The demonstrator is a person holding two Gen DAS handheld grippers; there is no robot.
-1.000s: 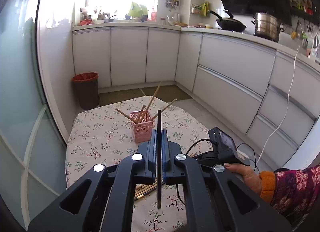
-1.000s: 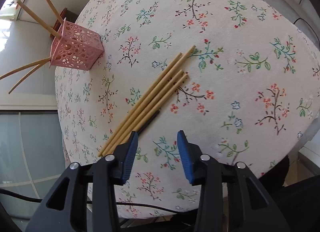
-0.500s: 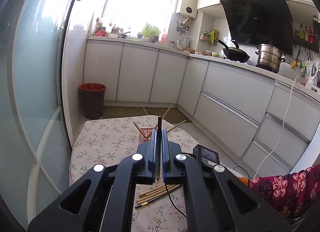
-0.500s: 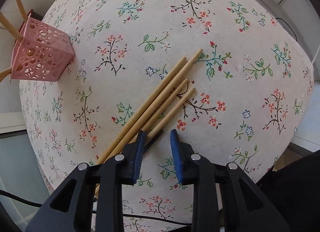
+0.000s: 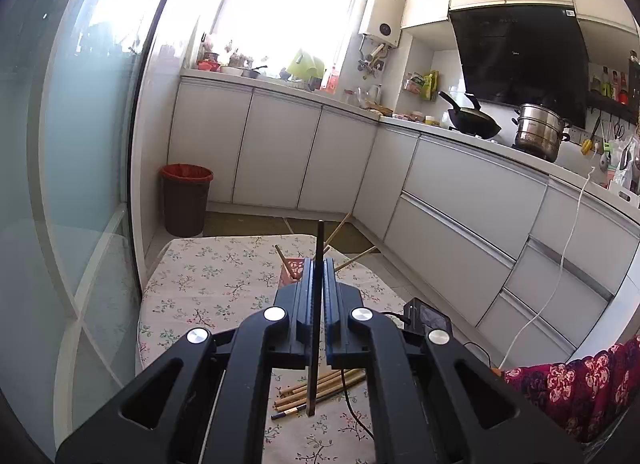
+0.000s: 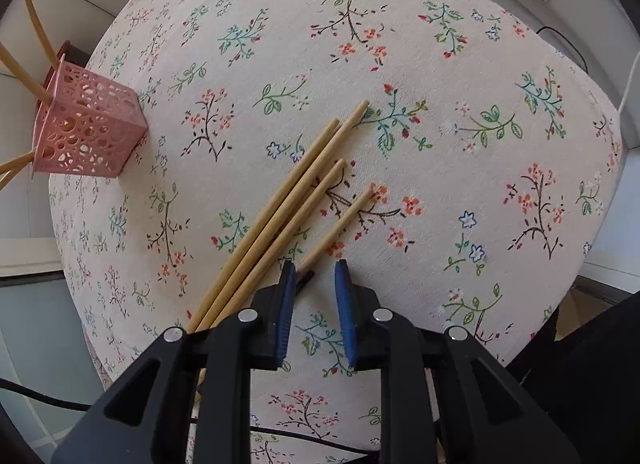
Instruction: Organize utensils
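Observation:
My left gripper [image 5: 318,264] is shut on a black chopstick [image 5: 316,344] that stands upright between its pads, just in front of the pink perforated basket [image 5: 291,269], which it half hides. Several wooden chopsticks stick out of that basket [image 6: 88,132]. On the floral tablecloth [image 6: 440,144] lies a bundle of wooden chopsticks [image 6: 288,200]; it also shows below the left gripper as a loose pile [image 5: 320,384]. My right gripper [image 6: 315,270] points down over the bundle's near end, jaws closing. The rightmost wooden chopstick [image 6: 340,224] and a dark tip run into the gap, with the pads still apart from them.
A red-lined bin [image 5: 186,200] stands on the floor beyond the table, beside a glass door [image 5: 60,184]. White cabinets [image 5: 460,204] line the back and right. A person's patterned sleeve [image 5: 580,388] is at the right. A black cable [image 6: 40,400] hangs off the table's near edge.
My left gripper has tilted upward with the black chopstick, so the basket now sits behind its fingers. The right gripper's jaws have narrowed and come in over the chopsticks' near ends.

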